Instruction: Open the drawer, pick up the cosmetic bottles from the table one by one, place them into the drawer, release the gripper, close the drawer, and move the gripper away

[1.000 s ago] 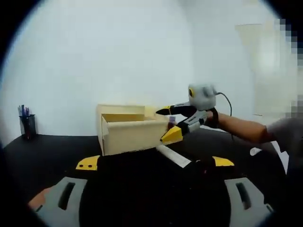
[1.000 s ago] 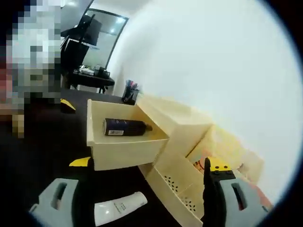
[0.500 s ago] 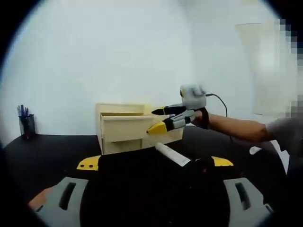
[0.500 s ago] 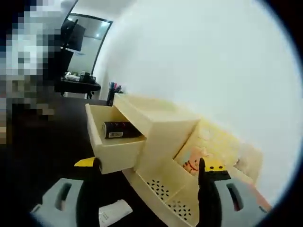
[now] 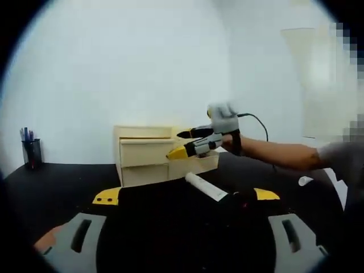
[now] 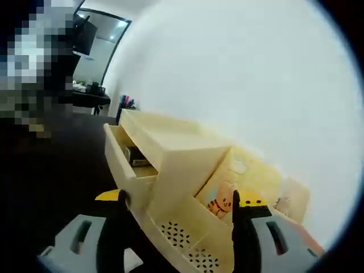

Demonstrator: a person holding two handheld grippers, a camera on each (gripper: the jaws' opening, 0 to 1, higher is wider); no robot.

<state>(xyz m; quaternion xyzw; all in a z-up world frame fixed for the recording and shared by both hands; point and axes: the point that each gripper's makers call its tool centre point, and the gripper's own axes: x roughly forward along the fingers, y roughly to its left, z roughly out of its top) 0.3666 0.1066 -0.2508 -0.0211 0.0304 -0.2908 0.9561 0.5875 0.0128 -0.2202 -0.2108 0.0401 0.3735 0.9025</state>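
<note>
A cream drawer box (image 5: 143,154) stands on the black table (image 5: 57,182), its top drawer (image 5: 142,151) almost pushed in. My right gripper (image 5: 183,143), held by a person's arm (image 5: 278,154), is open and sits against the drawer front. In the right gripper view the drawer (image 6: 122,165) shows a narrow gap with a dark cosmetic bottle (image 6: 134,154) inside, and my right gripper (image 6: 179,199) spreads its jaws around the box corner. A white tube (image 5: 207,186) lies on the table just ahead of my left gripper (image 5: 186,195), which is open and holds nothing.
A black pen cup (image 5: 32,151) stands at the table's far left edge by the white wall. The box's lower tray (image 6: 187,239) has a perforated side and a cartoon sticker (image 6: 219,202). A desk with clutter (image 6: 91,91) shows far behind.
The drawer has slid from well open to nearly shut as my right gripper moved left against its front. The left gripper has stayed still.
</note>
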